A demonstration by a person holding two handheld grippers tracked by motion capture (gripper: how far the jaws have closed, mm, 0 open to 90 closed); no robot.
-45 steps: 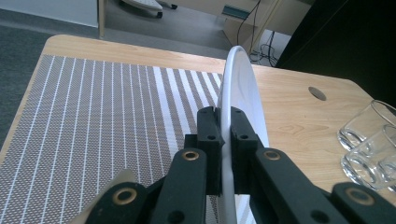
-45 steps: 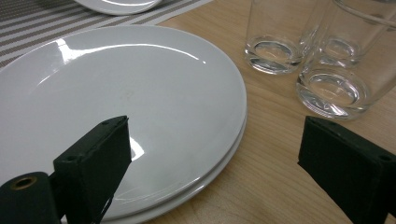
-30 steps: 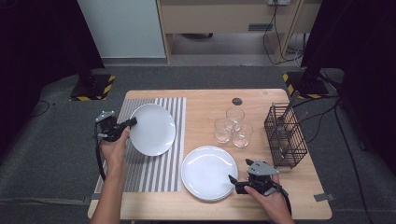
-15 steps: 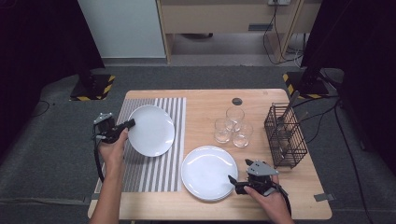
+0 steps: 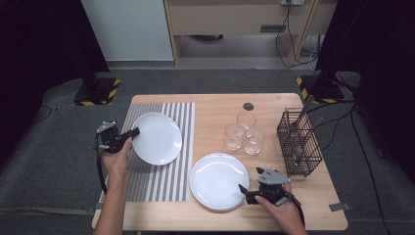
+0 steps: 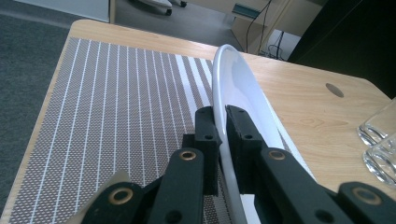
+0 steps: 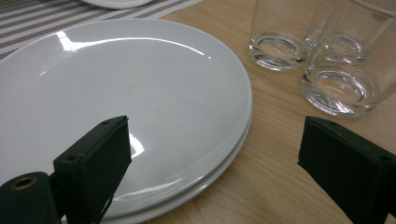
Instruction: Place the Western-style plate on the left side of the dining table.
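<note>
My left gripper [image 5: 132,132] [image 6: 220,115] is shut on the near-left rim of a white plate [image 5: 157,138] [image 6: 233,79]. It holds the plate low over the striped placemat [image 5: 159,183] [image 6: 116,102], at the mat's far end. At the front of the table lies a stack of two white plates [image 5: 215,178] [image 7: 140,88]. My right gripper [image 5: 244,194] [image 7: 219,163] stands open at the stack's near-right rim, with one jaw over the rim and the other over bare wood. Nothing is gripped between its jaws.
Three empty glasses [image 5: 243,133] [image 7: 322,56] stand close together just beyond the plate stack. A black wire basket [image 5: 298,142] with a utensil in it stands at the right edge. A small dark round hole [image 5: 248,105] sits near the table's far edge.
The left hand has drawn slightly left and toward the near side with the plate, which now lies flatter over the mat. The right gripper has kept still.
</note>
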